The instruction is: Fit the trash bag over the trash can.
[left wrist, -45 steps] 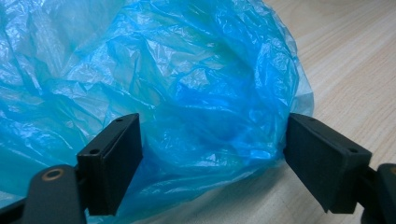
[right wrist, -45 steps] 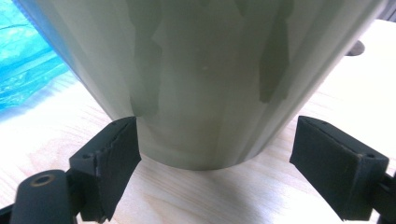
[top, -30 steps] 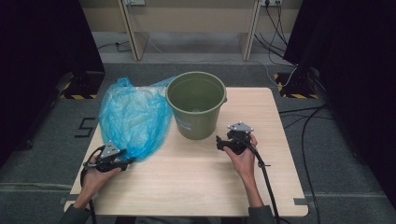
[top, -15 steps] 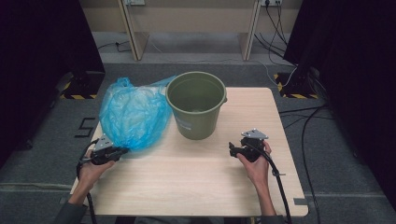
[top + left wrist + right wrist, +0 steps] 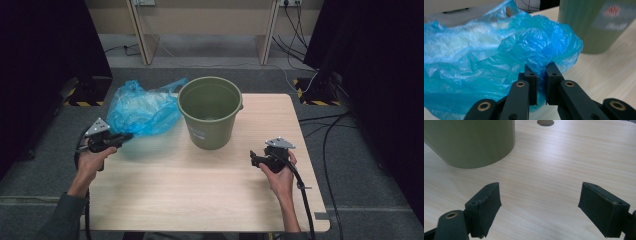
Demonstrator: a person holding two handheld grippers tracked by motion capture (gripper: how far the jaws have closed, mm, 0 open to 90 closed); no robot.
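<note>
Two grippers sit apart on the pale wooden table (image 5: 210, 195), and both have shifted since the earlier frames: the left gripper (image 5: 124, 138) has drawn back toward the table's left edge, pulling the blue plastic bag (image 5: 142, 110) flatter and longer, while the right gripper (image 5: 254, 160) has moved nearer the right edge, away from the green bucket (image 5: 210, 112). In the left gripper view the jaws are nearly closed, pinching a bunched fold of the blue plastic bag (image 5: 499, 57), with the green bucket (image 5: 599, 25) just behind it bearing a blurred label. The right gripper view shows its jaws spread wide over bare wood, the green bucket (image 5: 471, 142) ahead and a round hole (image 5: 545, 122) in the tabletop beyond.
</note>
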